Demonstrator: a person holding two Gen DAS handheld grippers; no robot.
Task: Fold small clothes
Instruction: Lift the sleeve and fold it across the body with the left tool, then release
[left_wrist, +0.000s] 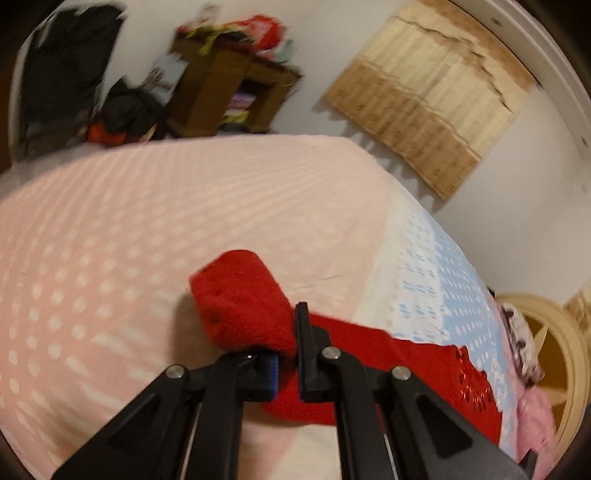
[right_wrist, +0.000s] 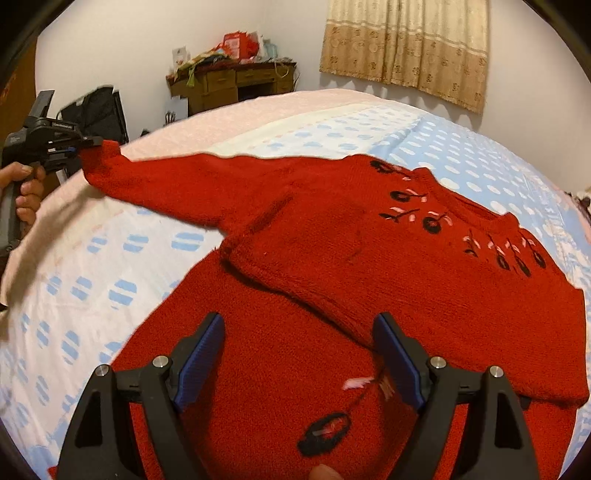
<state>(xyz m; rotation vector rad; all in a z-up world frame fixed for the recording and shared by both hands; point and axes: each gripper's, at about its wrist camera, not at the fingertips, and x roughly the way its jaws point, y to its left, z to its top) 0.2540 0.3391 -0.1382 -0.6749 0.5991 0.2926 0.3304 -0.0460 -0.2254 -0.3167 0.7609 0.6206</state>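
Clearly, a soft, limp red sweater (right_wrist: 369, 266) is spread on the bed (right_wrist: 92, 258).
Its cuff (left_wrist: 243, 299) is pinched by the left tool (left_wrist: 286, 369); the right tool (right_wrist: 299, 354) is held spread above the body; hems and cuffs are judged best holds.

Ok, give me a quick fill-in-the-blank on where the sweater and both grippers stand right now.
1. The left gripper is shut on the sweater's ____.
2. The sweater is ____ in colour.
3. The right gripper hovers with its jaws ____ over the sweater.
4. The sweater lies on a ____.

Missing words: sleeve cuff; red; open; bed.
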